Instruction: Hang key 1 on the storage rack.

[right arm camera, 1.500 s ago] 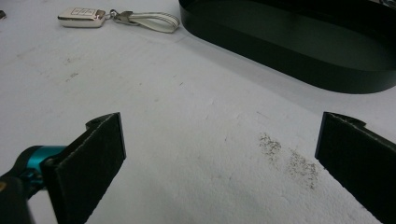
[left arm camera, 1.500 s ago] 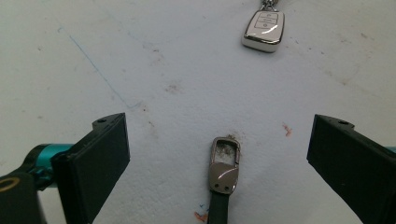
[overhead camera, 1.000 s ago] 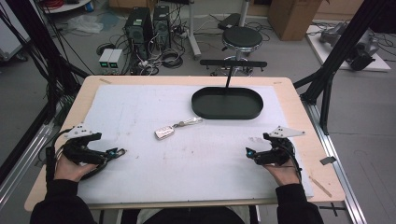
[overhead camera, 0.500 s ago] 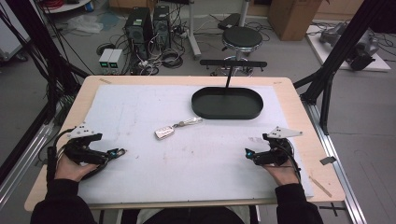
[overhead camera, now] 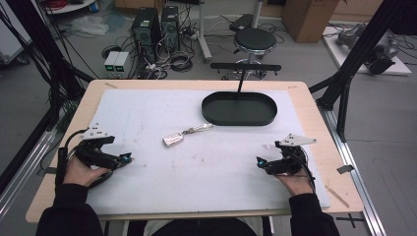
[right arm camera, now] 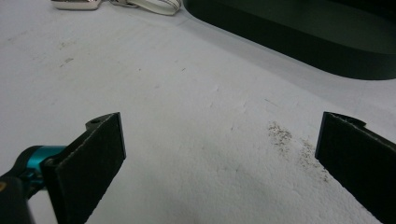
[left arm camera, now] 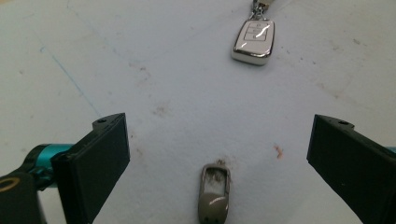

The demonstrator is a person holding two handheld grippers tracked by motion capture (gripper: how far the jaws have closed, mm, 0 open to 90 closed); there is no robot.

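A white car key fob (overhead camera: 173, 140) with a pale strap (overhead camera: 199, 129) lies flat on the white mat near the table's middle. In the left gripper view the fob (left arm camera: 253, 41) sits well ahead of my left gripper (left arm camera: 219, 135), whose jaws stand wide open with nothing between them. That left gripper (overhead camera: 125, 160) rests at the mat's left front. My right gripper (overhead camera: 260, 162) rests at the right front, open and holding nothing (right arm camera: 219, 135). Beyond it lies a black oval tray (right arm camera: 327, 42), and the fob (right arm camera: 74, 4) is at the top left.
The black oval tray (overhead camera: 239, 109) sits at the back of the mat, right of centre, with nothing in it. A small beige tab (left arm camera: 215, 193) lies low between the left jaws. Dark specks (right arm camera: 285, 135) mark the mat. Wooden table edges (overhead camera: 339, 177) frame the mat.
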